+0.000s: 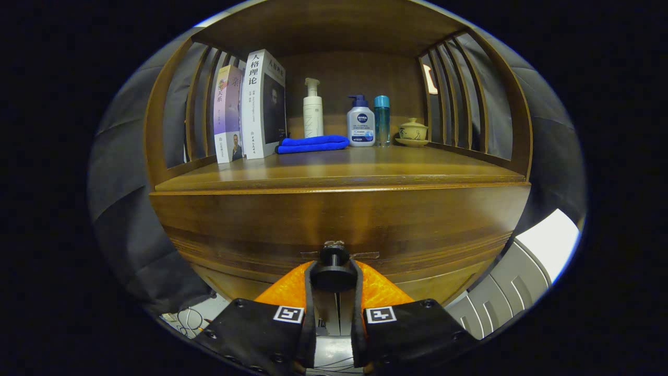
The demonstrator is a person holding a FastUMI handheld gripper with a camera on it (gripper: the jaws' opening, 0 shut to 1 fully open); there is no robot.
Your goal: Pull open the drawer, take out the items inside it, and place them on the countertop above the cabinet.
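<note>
My gripper (334, 274) pinches the drawer knob (334, 269), a finger pressing each side. The knob's stem points straight out from the drawer front (334, 219), just beneath the countertop (339, 169).

- I see the cabinet (334, 214) in polished brown wood, its countertop (339, 167) glossy enough to catch light
- the drawer knob (334, 269), pinched between my gripper's (334, 277) fingers, looks matt dark plastic
- the folded blue cloth (312, 143) looks soft; the pump bottles (313, 109) smooth plastic; the books (263, 104) glossy paper
</note>
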